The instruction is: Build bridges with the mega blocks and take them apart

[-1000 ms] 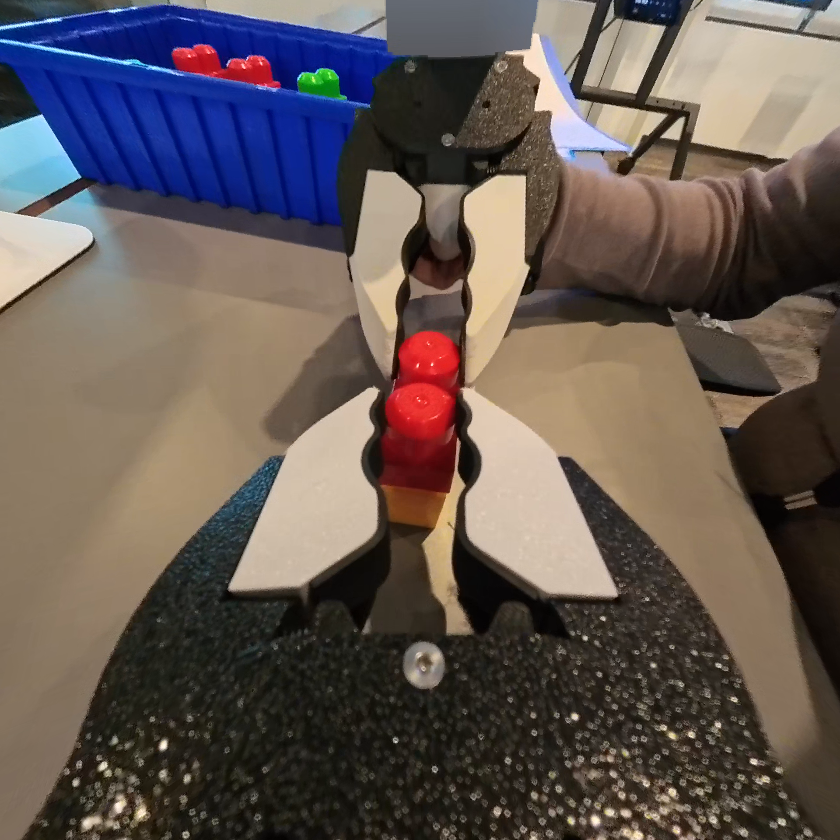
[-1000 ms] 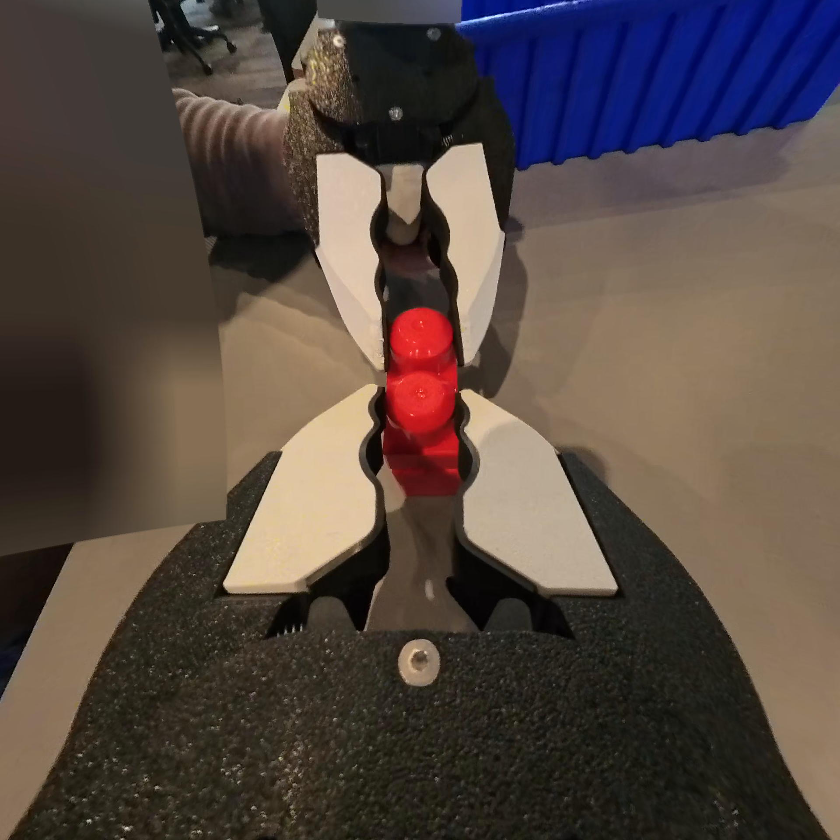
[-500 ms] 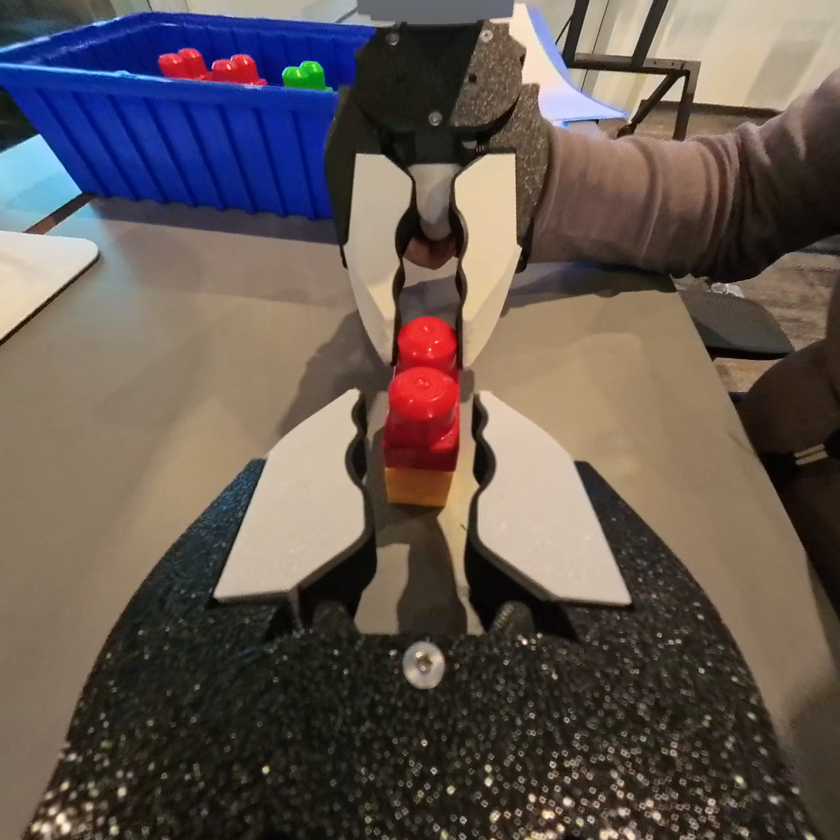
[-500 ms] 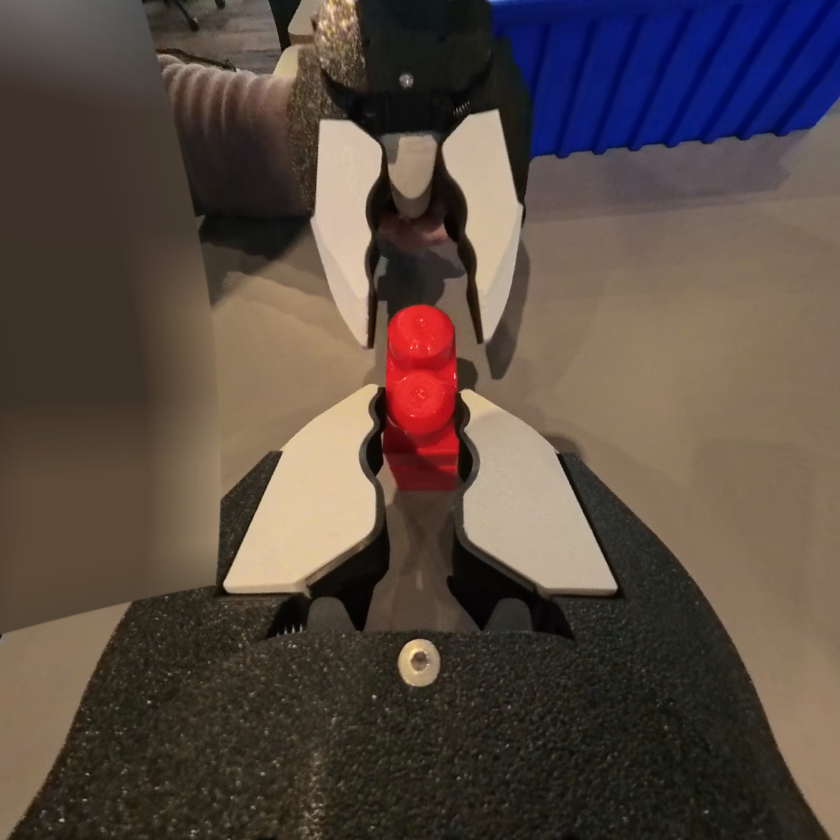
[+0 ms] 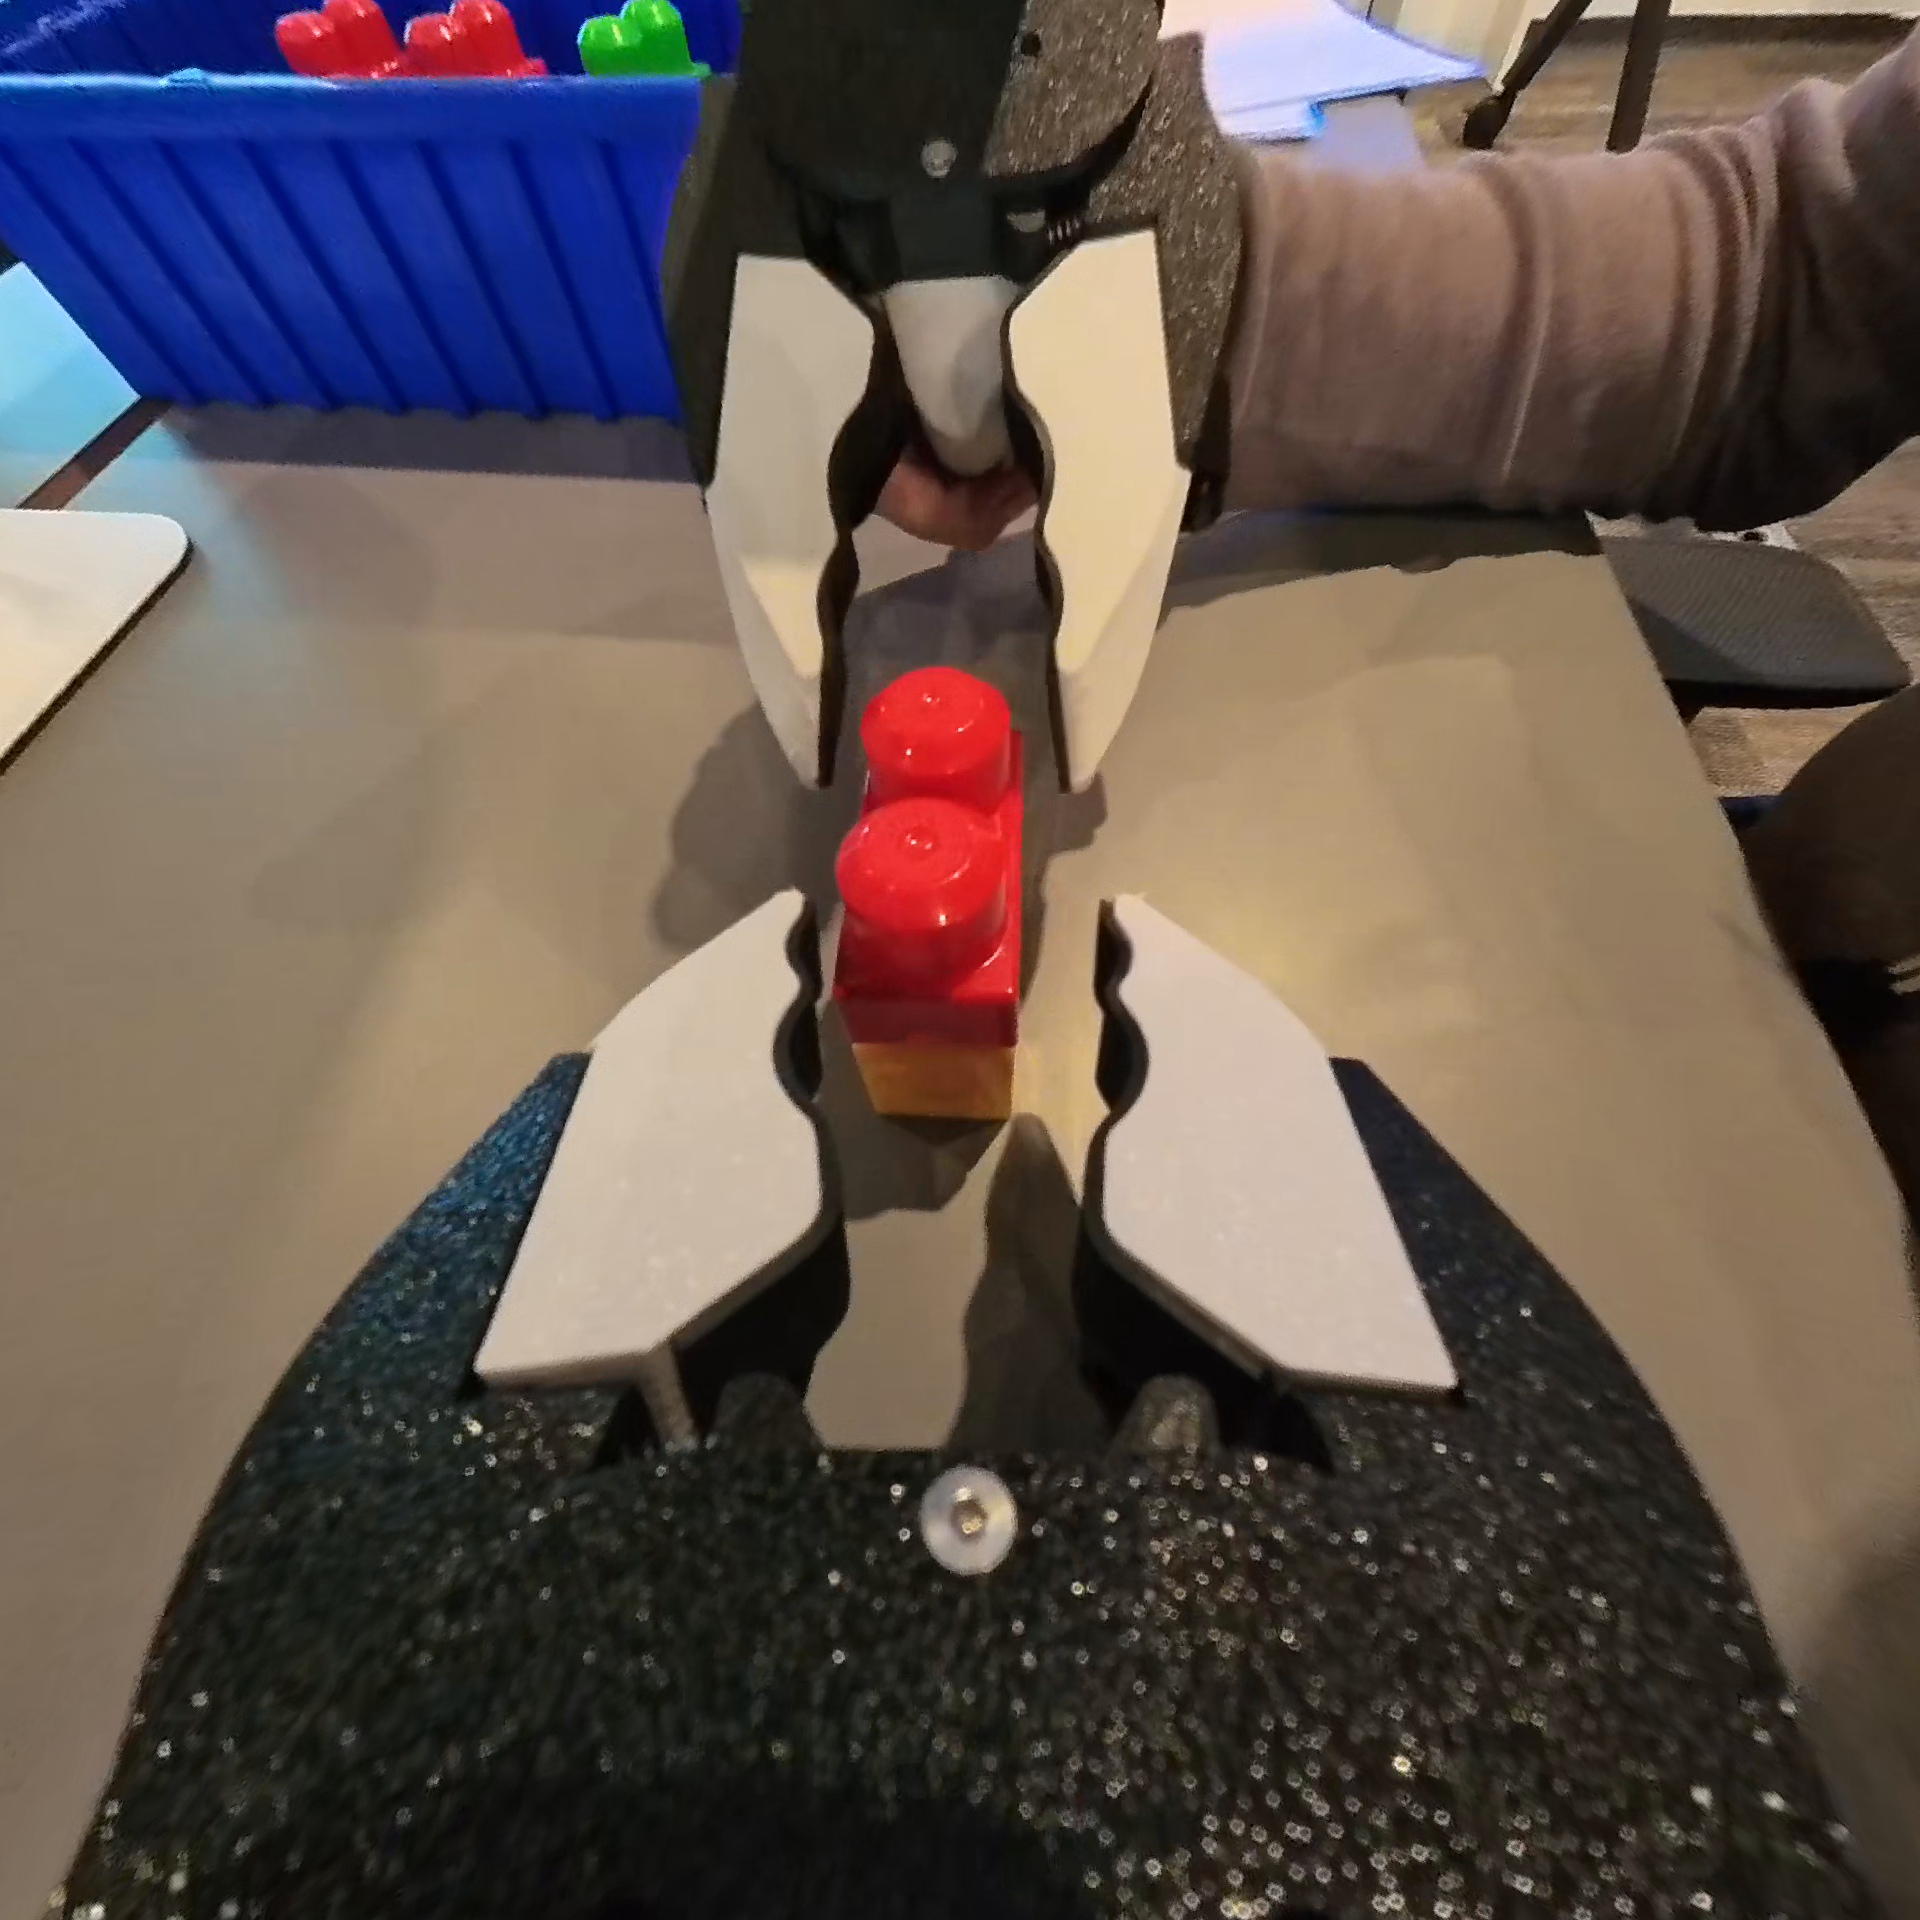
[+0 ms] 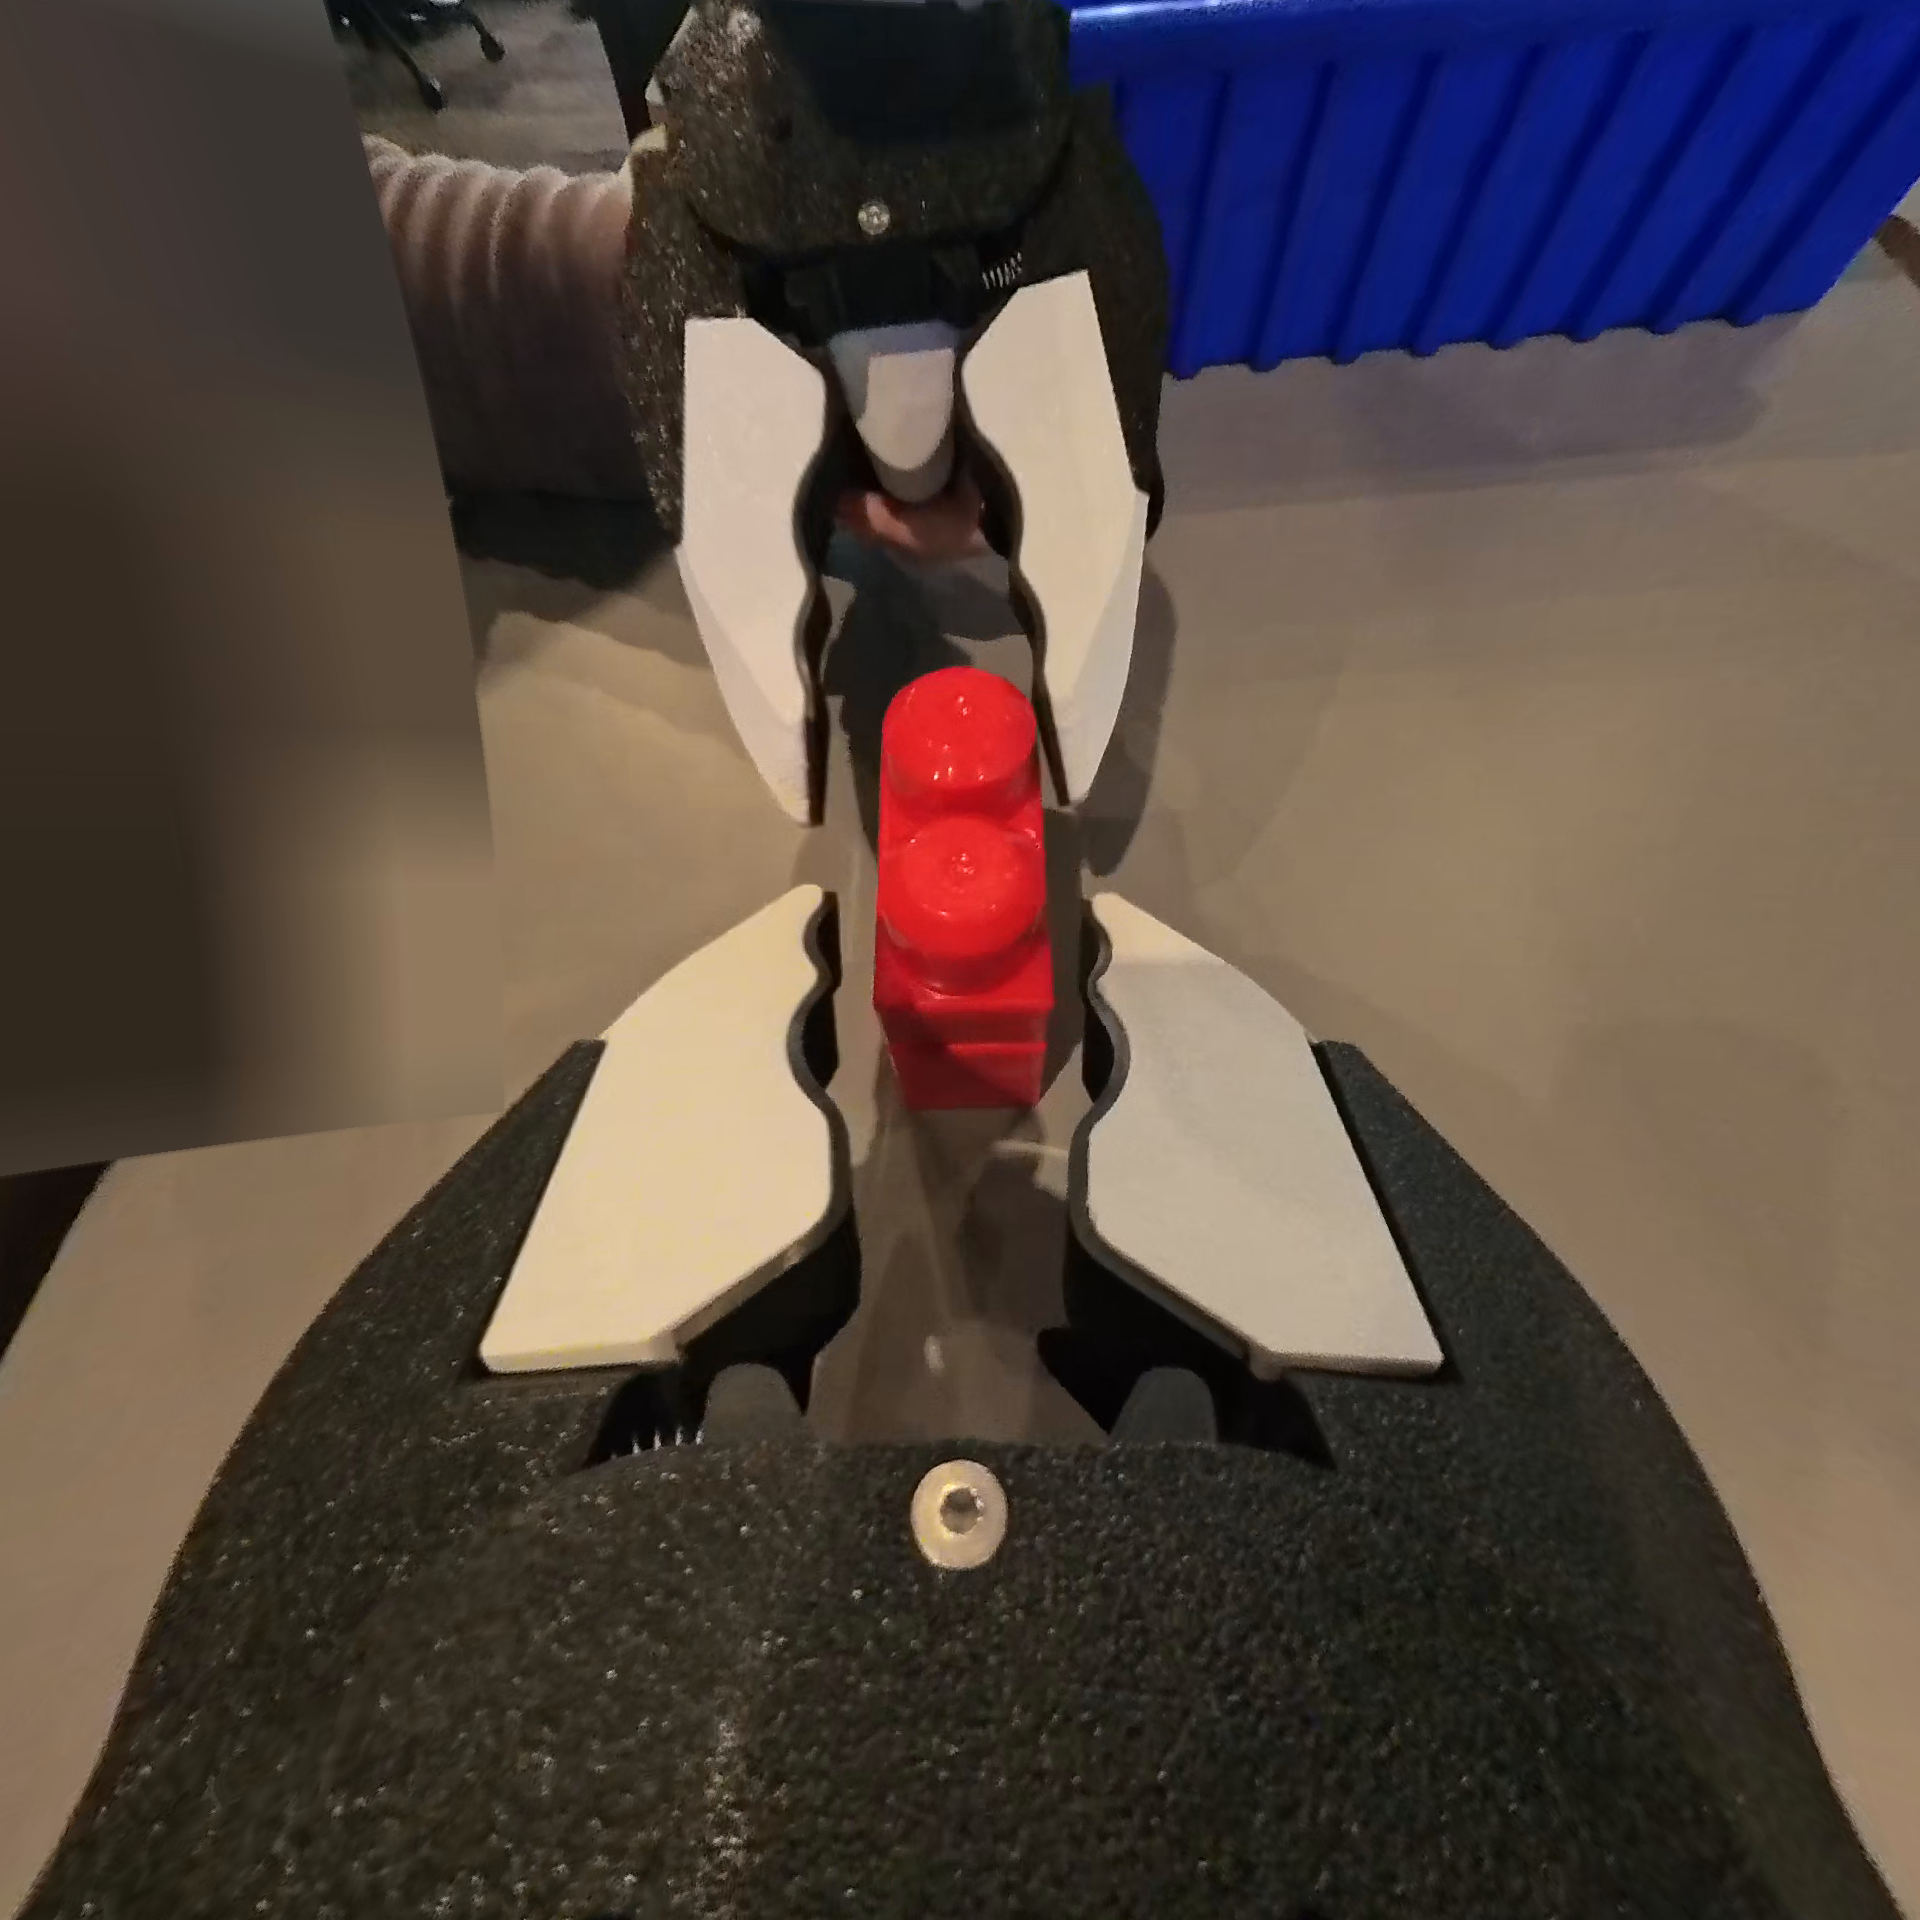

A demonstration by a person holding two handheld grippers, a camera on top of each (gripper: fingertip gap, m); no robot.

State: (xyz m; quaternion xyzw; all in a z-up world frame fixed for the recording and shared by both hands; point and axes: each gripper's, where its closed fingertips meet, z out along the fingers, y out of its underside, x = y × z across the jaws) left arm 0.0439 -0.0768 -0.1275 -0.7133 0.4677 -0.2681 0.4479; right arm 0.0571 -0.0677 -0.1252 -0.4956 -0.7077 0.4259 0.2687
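A red two-stud block [image 5: 925, 883] lies across the top of a yellow block [image 5: 940, 1081] at the end near my left gripper. In the right wrist view the same red block [image 6: 961, 904] sits on another red block [image 6: 971, 1075] at my end. My left gripper [image 5: 956, 904] is open, with its fingers on either side of the near stud and gaps on both sides. My right gripper [image 6: 958, 899] is open the same way at the opposite end. Each gripper faces the other: the right one [image 5: 940, 779] and the left one [image 6: 935, 805] both show their fingers spread.
A blue ribbed bin [image 5: 343, 239] stands at the back of the grey table and holds red blocks [image 5: 405, 42] and a green block [image 5: 634, 36]. It also shows in the right wrist view [image 6: 1507, 187]. A white board [image 5: 73, 603] lies at the left. A sleeved arm [image 5: 1558, 291] reaches in from the right. My two grippers' fingertips are within a few centimetres of each other.
Both grippers were shut on the red top block a second ago. The left opened first, then the right. The stack stays on the table.
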